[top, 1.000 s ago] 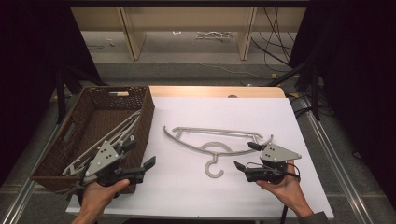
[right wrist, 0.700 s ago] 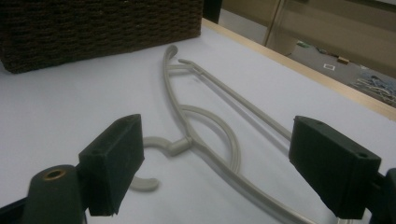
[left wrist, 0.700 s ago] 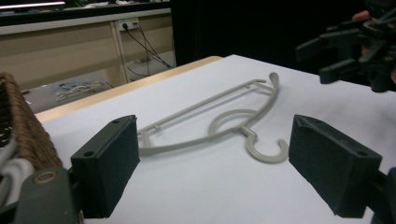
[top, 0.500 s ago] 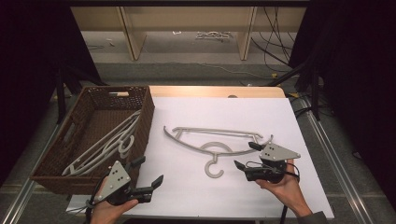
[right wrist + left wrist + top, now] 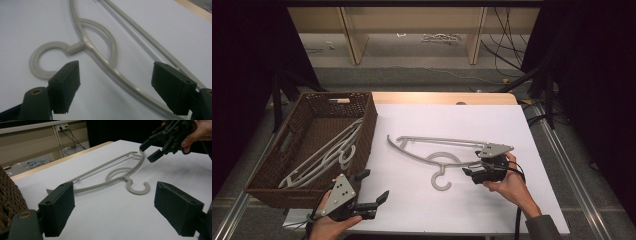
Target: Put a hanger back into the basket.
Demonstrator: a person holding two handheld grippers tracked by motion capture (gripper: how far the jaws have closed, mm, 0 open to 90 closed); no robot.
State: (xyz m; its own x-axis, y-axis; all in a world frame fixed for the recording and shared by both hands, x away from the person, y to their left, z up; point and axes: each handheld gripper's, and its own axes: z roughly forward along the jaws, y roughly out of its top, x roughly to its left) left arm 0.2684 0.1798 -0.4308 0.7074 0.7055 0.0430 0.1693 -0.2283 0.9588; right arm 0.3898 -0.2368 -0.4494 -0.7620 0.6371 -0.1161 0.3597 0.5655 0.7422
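Note:
A grey plastic hanger [image 5: 437, 140] lies flat on the white table [image 5: 492, 120], hook toward me. My right gripper [image 5: 469, 175] is at its right end. In the right gripper view its jaws [image 5: 116, 72] have just been closing but still stand wide, and the hanger's arm [image 5: 74, 48] lies between the pads untouched. My left gripper [image 5: 374, 183] hovers open and holding nothing at the front left, near the basket's corner. In the left gripper view it [image 5: 115, 202] faces the hanger [image 5: 137, 193], with the right gripper [image 5: 146, 153] beyond.
A brown wicker basket [image 5: 367, 125] stands at the table's left with more grey hangers [image 5: 324, 157] inside. A wooden strip runs along the far edge. Metal rails flank the table, and shelving and cables sit behind it.
My left gripper has pulled back from over the basket's near rim to the table's front and dropped lower. My right gripper has slid left and forward onto the hanger's right end.

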